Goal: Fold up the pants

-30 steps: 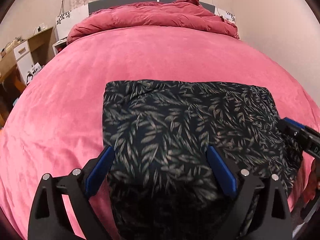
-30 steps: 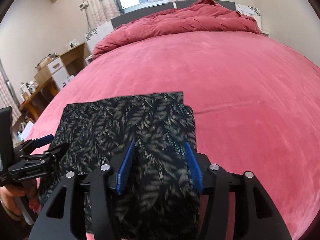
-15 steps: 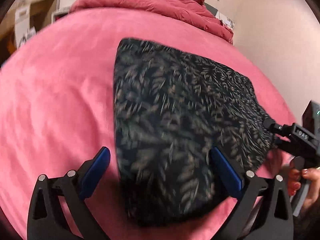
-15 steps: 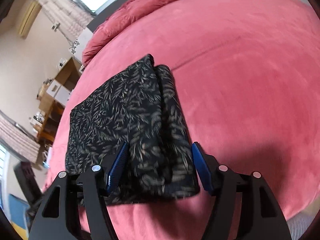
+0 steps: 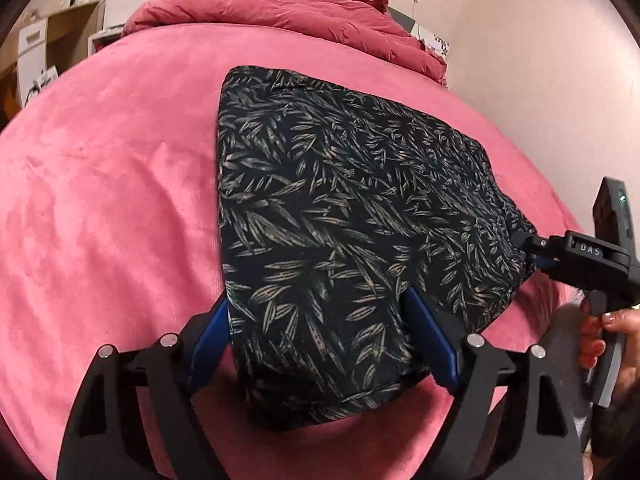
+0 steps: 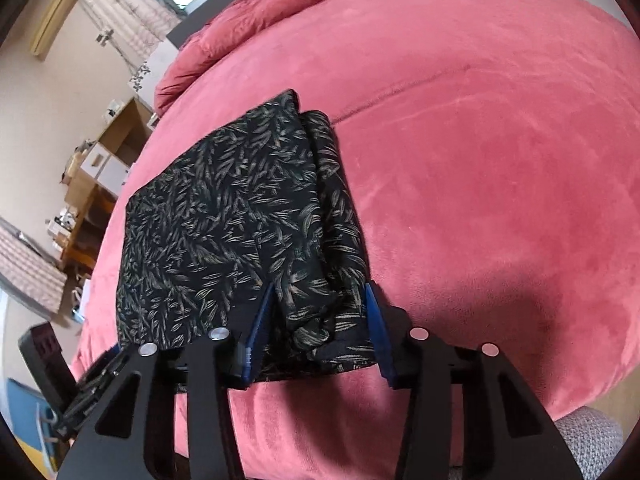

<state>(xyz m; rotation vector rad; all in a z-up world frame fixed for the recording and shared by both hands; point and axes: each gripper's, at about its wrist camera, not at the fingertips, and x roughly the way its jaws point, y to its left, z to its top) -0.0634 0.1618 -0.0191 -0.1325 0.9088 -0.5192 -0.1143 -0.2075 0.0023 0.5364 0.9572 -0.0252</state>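
Note:
The black leaf-print pants (image 5: 340, 208) lie folded into a rectangle on the pink bed; they also show in the right wrist view (image 6: 232, 216). My left gripper (image 5: 320, 308) has its blue pads on either side of the near left corner of the pants, closed in on the cloth. My right gripper (image 6: 320, 304) straddles the bunched near right corner, with the pads pressing the fabric. The right gripper also shows in the left wrist view (image 5: 532, 248), at the pants' right edge.
The pink bed cover (image 5: 112, 200) spreads wide around the pants. A crumpled red duvet (image 5: 280, 12) lies at the head of the bed. Wooden shelves and drawers (image 6: 92, 168) stand left of the bed. A wall (image 5: 540, 60) is at the right.
Both grippers were open over the near edge of the pants. Their jaws have now narrowed onto the two near corners, and the views have tilted.

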